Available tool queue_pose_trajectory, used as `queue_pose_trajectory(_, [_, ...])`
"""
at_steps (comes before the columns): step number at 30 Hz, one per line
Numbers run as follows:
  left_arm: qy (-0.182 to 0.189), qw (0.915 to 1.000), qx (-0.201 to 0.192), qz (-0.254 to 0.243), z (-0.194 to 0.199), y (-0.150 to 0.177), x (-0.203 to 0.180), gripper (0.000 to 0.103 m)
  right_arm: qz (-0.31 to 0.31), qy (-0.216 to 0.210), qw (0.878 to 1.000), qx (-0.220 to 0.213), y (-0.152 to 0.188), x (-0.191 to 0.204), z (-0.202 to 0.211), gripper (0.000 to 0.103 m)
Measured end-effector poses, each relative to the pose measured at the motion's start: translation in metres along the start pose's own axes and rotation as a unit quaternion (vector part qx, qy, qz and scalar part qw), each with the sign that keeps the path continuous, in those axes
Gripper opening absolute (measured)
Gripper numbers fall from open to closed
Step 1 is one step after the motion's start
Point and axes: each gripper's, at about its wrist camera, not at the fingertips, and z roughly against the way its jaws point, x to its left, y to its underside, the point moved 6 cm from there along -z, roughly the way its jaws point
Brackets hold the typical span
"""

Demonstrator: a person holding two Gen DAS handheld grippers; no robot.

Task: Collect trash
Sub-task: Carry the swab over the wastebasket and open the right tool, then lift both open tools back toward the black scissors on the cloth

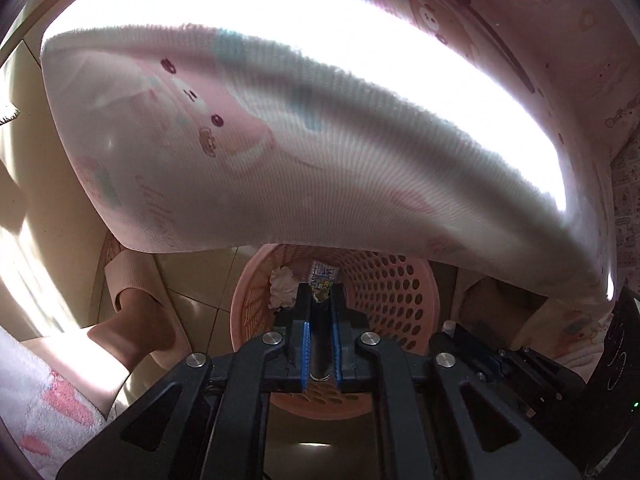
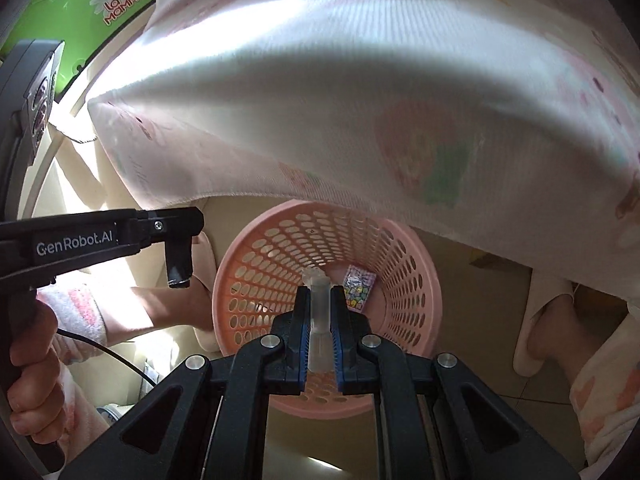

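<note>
A pink perforated basket (image 1: 392, 296) (image 2: 404, 276) stands on the floor below both grippers. My left gripper (image 1: 320, 300) is shut on a dark cylindrical piece (image 1: 319, 340) and hovers over the basket; it also shows in the right wrist view (image 2: 178, 268). My right gripper (image 2: 320, 304) is shut on a clear plastic tube (image 2: 319, 320) above the basket mouth. Inside the basket lie a colourful printed wrapper (image 2: 357, 288) (image 1: 324, 276) and a crumpled white tissue (image 1: 282, 288).
A pink-and-white printed cloth (image 1: 300, 152) (image 2: 340, 112) hangs over the far side of the basket. The person's slippered feet (image 1: 136, 296) (image 2: 548, 320) flank the basket on a tiled floor. A green box (image 2: 80, 8) is at upper left.
</note>
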Motion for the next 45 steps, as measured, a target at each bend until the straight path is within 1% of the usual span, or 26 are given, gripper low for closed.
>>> queue_pose_trajectory(5, [-0.006, 0.9997, 0.022, -0.008, -0.025, 0.01, 0.001, 0.007, -0.004, 0.016, 1.0, 0.021, 0.014, -0.012, -0.026, 0.011])
queue_pose_trajectory(7, [-0.021, 0.9991, 0.034, -0.016, -0.032, 0.014, 0.002, 0.007, -0.001, 0.024, 0.999, 0.026, 0.017, -0.015, -0.033, 0.011])
queue_pose_trajectory(10, [-0.032, 0.9981, 0.05, -0.014, -0.041, 0.02, 0.005, 0.007, 0.007, 0.039, 0.999, 0.033, 0.019, -0.017, -0.04, 0.011])
queue_pose_trajectory(12, [-0.038, 0.9976, 0.055, -0.019, -0.045, 0.021, 0.006, 0.009, 0.007, 0.042, 0.998, 0.041, 0.021, -0.019, -0.043, 0.011])
queue_pose_trajectory(13, [-0.038, 0.9975, 0.056, -0.022, -0.046, 0.022, 0.005, 0.012, 0.003, 0.041, 0.998, 0.047, 0.022, -0.021, -0.046, 0.011])
queue_pose_trajectory(15, [-0.043, 0.9971, 0.057, -0.025, -0.048, 0.021, 0.005, 0.022, -0.011, 0.042, 0.997, 0.064, 0.025, -0.024, -0.05, 0.011])
queue_pose_trajectory(16, [-0.044, 0.9971, 0.058, -0.025, -0.048, 0.021, 0.005, 0.031, -0.019, 0.041, 0.997, 0.069, 0.026, -0.026, -0.051, 0.011])
queue_pose_trajectory(17, [-0.046, 0.9969, 0.06, -0.022, -0.048, 0.022, 0.006, 0.039, -0.026, 0.039, 0.996, 0.073, 0.026, -0.028, -0.052, 0.012])
queue_pose_trajectory(18, [-0.052, 0.9967, 0.058, -0.022, -0.048, 0.021, 0.007, 0.039, -0.03, 0.039, 0.996, 0.074, 0.027, -0.03, -0.052, 0.013])
queue_pose_trajectory(20, [-0.072, 0.996, 0.048, -0.024, -0.044, 0.019, 0.009, 0.039, -0.036, 0.04, 0.996, 0.073, 0.026, -0.032, -0.051, 0.028])
queue_pose_trajectory(22, [-0.073, 0.9962, 0.043, -0.022, -0.038, 0.017, 0.01, 0.041, -0.039, 0.041, 0.996, 0.066, 0.025, -0.033, -0.049, 0.037])
queue_pose_trajectory(23, [-0.07, 0.9967, 0.038, -0.017, -0.033, 0.016, 0.011, 0.044, -0.038, 0.044, 0.996, 0.063, 0.025, -0.033, -0.047, 0.039])
queue_pose_trajectory(25, [-0.082, 0.9965, 0.016, -0.005, -0.02, 0.012, 0.014, 0.046, -0.03, 0.049, 0.997, 0.053, 0.023, -0.029, -0.042, 0.041])
queue_pose_trajectory(26, [-0.097, 0.9952, -0.008, 0.009, -0.009, 0.009, 0.019, 0.048, -0.024, 0.054, 0.997, 0.044, 0.021, -0.027, -0.037, 0.041])
queue_pose_trajectory(27, [-0.099, 0.9946, -0.027, 0.013, 0.001, 0.007, 0.02, 0.049, -0.019, 0.062, 0.997, 0.03, 0.019, -0.026, -0.031, 0.041])
queue_pose_trajectory(28, [-0.095, 0.9946, -0.04, 0.007, 0.01, 0.004, 0.017, 0.054, -0.013, 0.068, 0.998, 0.013, 0.017, -0.023, -0.023, 0.041])
queue_pose_trajectory(29, [-0.092, 0.9943, -0.054, -0.006, 0.02, 0.0, 0.012, 0.055, -0.008, 0.071, 0.997, -0.005, 0.014, -0.02, -0.014, 0.042])
queue_pose_trajectory(30, [-0.092, 0.993, -0.072, -0.014, 0.03, -0.003, 0.009, 0.059, 0.001, 0.073, 0.997, -0.02, 0.011, -0.017, -0.006, 0.044])
queue_pose_trajectory(32, [-0.093, 0.9893, -0.11, -0.024, 0.05, -0.008, 0.003, 0.074, 0.018, 0.076, 0.995, -0.054, 0.003, -0.01, 0.012, 0.053])
queue_pose_trajectory(34, [-0.093, 0.9853, -0.14, -0.03, 0.068, -0.011, -0.001, 0.075, 0.023, 0.073, 0.994, -0.083, -0.005, -0.004, 0.03, 0.056])
queue_pose_trajectory(36, [-0.092, 0.9805, -0.168, -0.042, 0.086, -0.014, -0.005, 0.082, 0.022, 0.062, 0.993, -0.099, -0.009, -0.001, 0.044, 0.056])
queue_pose_trajectory(38, [-0.092, 0.9745, -0.2, -0.043, 0.105, -0.018, -0.005, 0.089, 0.024, 0.059, 0.991, -0.115, -0.01, 0.002, 0.058, 0.056])
queue_pose_trajectory(39, [-0.09, 0.9722, -0.212, -0.044, 0.111, -0.019, -0.005, 0.09, 0.028, 0.06, 0.99, -0.125, -0.011, 0.003, 0.065, 0.056])
queue_pose_trajectory(41, [-0.091, 0.9677, -0.231, -0.044, 0.123, -0.021, -0.005, 0.099, 0.036, 0.06, 0.987, -0.144, -0.013, 0.006, 0.079, 0.056])
queue_pose_trajectory(44, [-0.09, 0.9624, -0.252, -0.044, 0.137, -0.024, -0.004, 0.101, 0.039, 0.054, 0.983, -0.173, -0.017, 0.008, 0.1, 0.057])
queue_pose_trajectory(45, [-0.092, 0.9609, -0.257, -0.046, 0.139, -0.026, -0.005, 0.102, 0.04, 0.052, 0.981, -0.183, -0.019, 0.009, 0.107, 0.06])
